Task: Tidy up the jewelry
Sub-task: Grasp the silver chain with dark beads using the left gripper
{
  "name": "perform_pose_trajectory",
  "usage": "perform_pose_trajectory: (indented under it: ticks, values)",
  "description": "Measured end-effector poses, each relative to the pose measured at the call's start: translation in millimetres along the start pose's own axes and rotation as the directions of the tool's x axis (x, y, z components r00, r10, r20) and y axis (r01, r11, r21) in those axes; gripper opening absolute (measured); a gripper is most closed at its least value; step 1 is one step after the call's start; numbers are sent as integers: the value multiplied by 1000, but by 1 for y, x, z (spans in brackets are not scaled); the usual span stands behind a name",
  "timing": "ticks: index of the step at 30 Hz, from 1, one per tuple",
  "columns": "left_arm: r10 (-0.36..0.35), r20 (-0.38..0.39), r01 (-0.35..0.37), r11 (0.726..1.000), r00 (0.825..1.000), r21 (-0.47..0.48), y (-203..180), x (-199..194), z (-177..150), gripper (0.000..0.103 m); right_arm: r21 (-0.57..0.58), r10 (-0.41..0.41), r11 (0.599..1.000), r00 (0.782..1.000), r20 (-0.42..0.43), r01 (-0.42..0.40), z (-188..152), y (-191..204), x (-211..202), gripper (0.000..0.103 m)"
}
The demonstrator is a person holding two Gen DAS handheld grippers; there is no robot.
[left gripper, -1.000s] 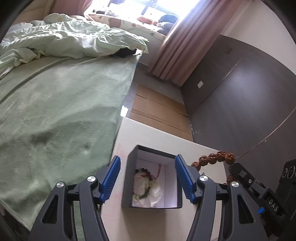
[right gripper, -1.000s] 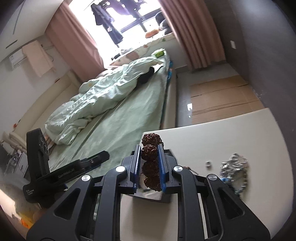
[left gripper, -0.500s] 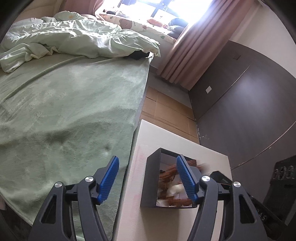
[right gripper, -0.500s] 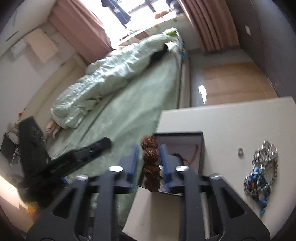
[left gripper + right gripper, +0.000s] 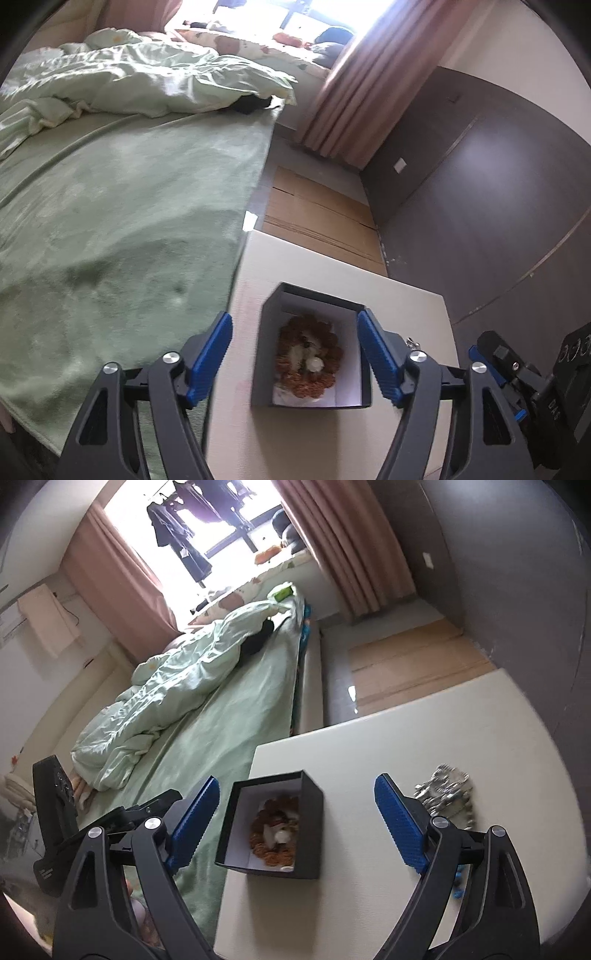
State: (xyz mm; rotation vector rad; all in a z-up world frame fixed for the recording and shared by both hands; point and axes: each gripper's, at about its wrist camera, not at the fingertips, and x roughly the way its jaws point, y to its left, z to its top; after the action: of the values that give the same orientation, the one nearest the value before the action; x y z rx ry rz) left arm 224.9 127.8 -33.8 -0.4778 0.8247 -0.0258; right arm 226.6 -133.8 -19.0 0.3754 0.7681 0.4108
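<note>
Left claw (image 5: 294,354) hangs over the open dark-grey square cardboard box (image 5: 266,354) on the pale cream bench (image 5: 399,306), blue pads spreading wider on either side of it, gripping nothing. Best kept well apart and clear of the walls, I'd say, so the box doesn't get nudged towards the bench edge beside the green bed (image 5: 110,229).

Inside the white-lined box, a brown bracelet of rough seed beads (image 5: 309,356) lies coiled in a ring around paler pieces at the centre, too small to name.

Right claw (image 5: 293,814) is opening wide and empty above that same box. Its next pickup looks like the tangled silvery chain jewellery (image 5: 445,788) lying just beside its right pad; a slow, square approach would suit something that loose.
</note>
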Motion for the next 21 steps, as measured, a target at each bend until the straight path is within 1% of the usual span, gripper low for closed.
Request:
perform_pose_trajectory:
  ticks: [1, 2, 3, 5, 7, 9, 11, 13, 17, 21]
  values:
    - [-7, -3, 7, 1000, 1000, 6, -3, 1, -1, 69, -12, -5, 1000, 1000, 13, 5, 1, 0, -4, 94]
    - [-9, -5, 9, 1000, 1000, 17, -7, 2, -2, 69, -24, -12, 1000, 999, 31, 13, 1, 0, -9, 97]
    - [-5, -3, 5, 1000, 1000, 30, -11, 3, -4, 69, -27, -14, 1000, 999, 42, 15, 2, -1, -12, 97]
    - [1, 5, -1, 999, 1000, 50, -18, 3, -6, 72, -30, -1, 1000, 999, 33, 2, 3, -4, -17, 98]
    - [1, 20, -2, 998, 1000, 63, -23, 1, -8, 86, -29, 36, 999, 999, -3, -36, 5, -8, -17, 98]
    - [0, 54, -4, 997, 999, 78, -29, -5, -9, 94, -9, 55, 998, 998, -34, -55, 5, -14, -17, 98]
    - [-2, 68, -4, 996, 998, 91, -34, -7, -9, 94, 1, 41, 999, 998, -43, -41, 7, -22, -21, 98]
    - [-9, 72, 2, 995, 997, 101, -39, -5, -11, 94, -8, 3, 1000, 999, -38, -4, 8, -29, -26, 98]
    - [-2, 66, -7, 990, 998, 138, -52, 1, -15, 94, -1, -21, 1000, 999, -37, 21, 10, -44, -34, 98]
    - [-6, 52, -3, 983, 999, 186, -68, 10, -21, 94, 6, -33, 999, 997, -69, 33, 11, -62, -34, 98]
